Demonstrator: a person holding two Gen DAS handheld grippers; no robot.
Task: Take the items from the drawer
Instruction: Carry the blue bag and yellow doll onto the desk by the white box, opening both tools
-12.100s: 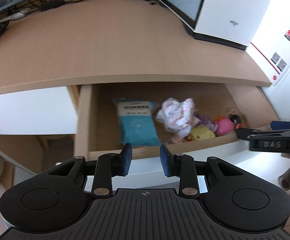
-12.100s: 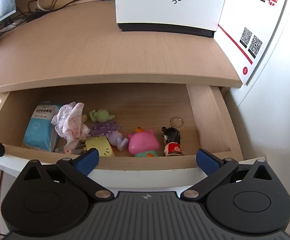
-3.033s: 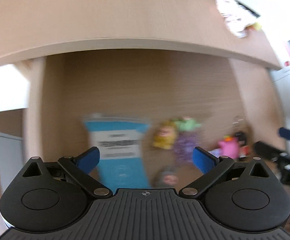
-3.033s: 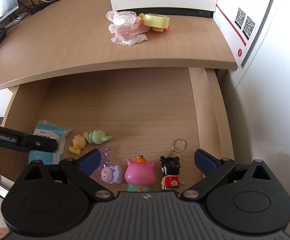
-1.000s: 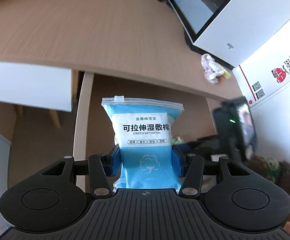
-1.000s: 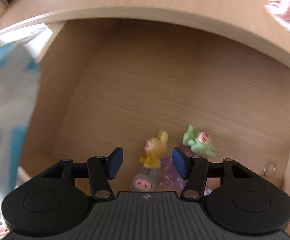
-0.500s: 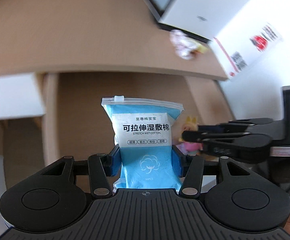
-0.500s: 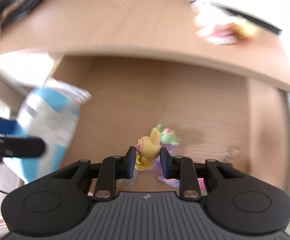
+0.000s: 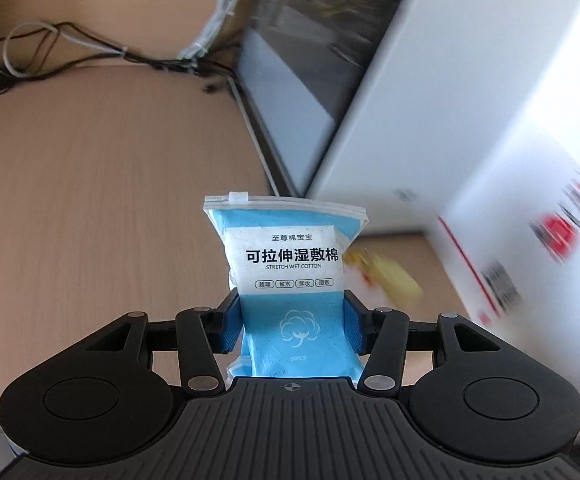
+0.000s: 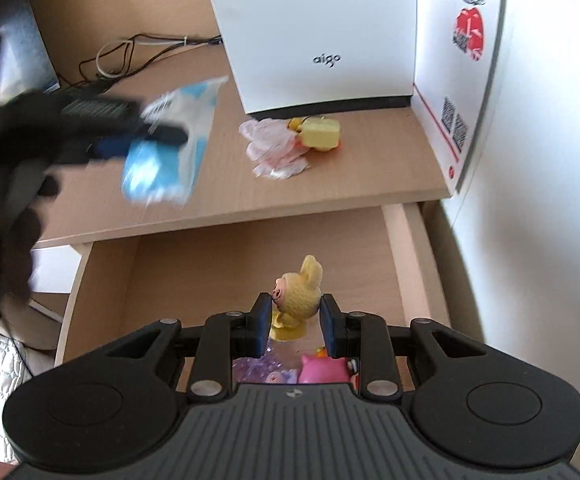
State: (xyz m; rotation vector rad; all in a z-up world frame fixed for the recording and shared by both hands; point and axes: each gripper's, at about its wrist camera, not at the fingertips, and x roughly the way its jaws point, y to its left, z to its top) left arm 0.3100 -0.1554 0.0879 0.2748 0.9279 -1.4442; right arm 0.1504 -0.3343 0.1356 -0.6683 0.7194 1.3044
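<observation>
My left gripper is shut on a blue and white wet-cotton pack, held upright above the wooden desk top. From the right wrist view the same pack hangs blurred over the desk, in the left gripper. My right gripper is shut on a small yellow plush toy, lifted above the open drawer. Behind the fingers, a pink pig toy and a purple toy lie in the drawer.
A white computer case stands at the back of the desk, with a white lace cloth and a yellow toy in front of it. A white box with red print leans at right. Cables trail at the back.
The left gripper carried the pack from over the drawer up over the desk top. The right gripper closed on the yellow plush toy and lifted it out of the drawer.
</observation>
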